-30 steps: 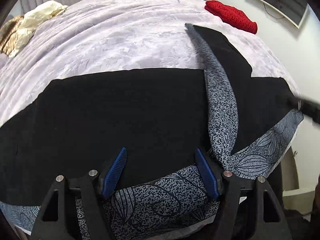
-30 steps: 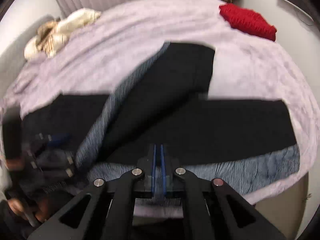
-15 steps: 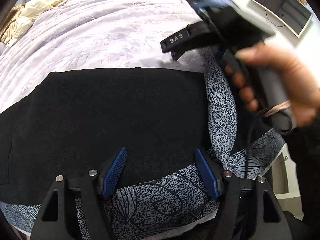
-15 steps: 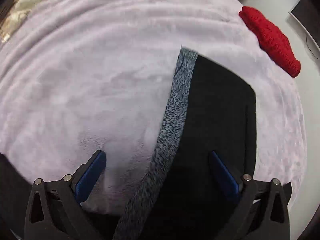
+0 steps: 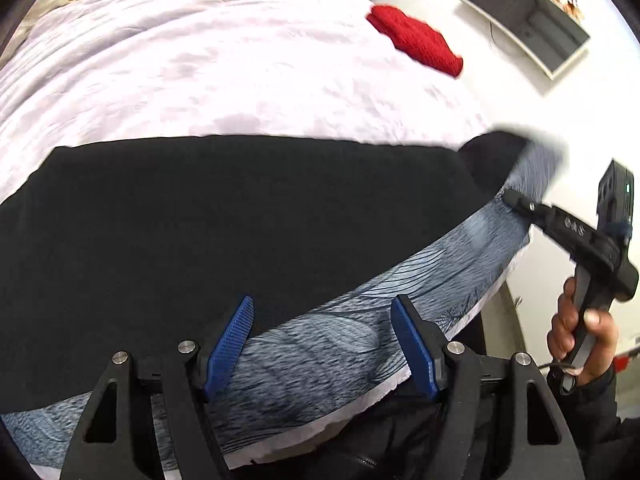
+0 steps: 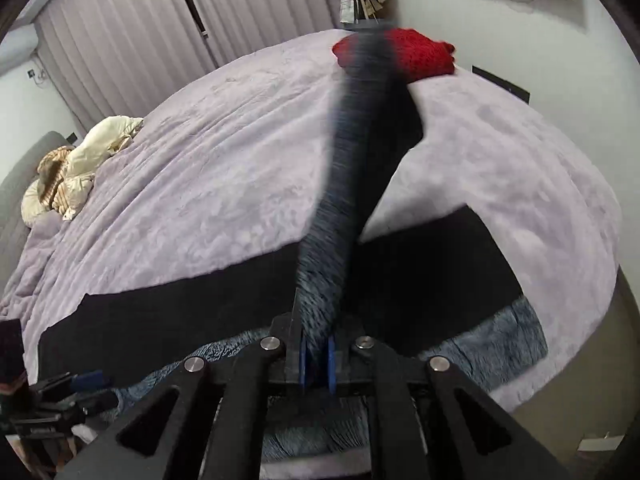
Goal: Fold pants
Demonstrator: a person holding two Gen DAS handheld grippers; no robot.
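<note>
The pants (image 5: 200,220) are black with a grey-blue patterned side panel and lie across the near edge of the lilac bed (image 5: 200,60). My left gripper (image 5: 324,340) is open, its blue pads low over the patterned panel near the bed's edge. My right gripper (image 6: 317,364) is shut on the patterned edge of one pant leg (image 6: 352,160) and holds it lifted off the bed, blurred. In the left wrist view the right gripper (image 5: 516,200) is at the right, gripping the leg's end. The other leg (image 6: 200,312) lies flat.
A red knitted garment (image 5: 416,42) lies at the far right of the bed, also in the right wrist view (image 6: 416,54). Cream crumpled clothes (image 6: 80,168) lie at the far left. A wall monitor (image 5: 528,24) and pleated curtains (image 6: 140,32) stand behind.
My right gripper, open over the folded-back leg half a second ago, has shut on its patterned edge and lifted it toward the bed's near right. The left gripper has stayed open.
</note>
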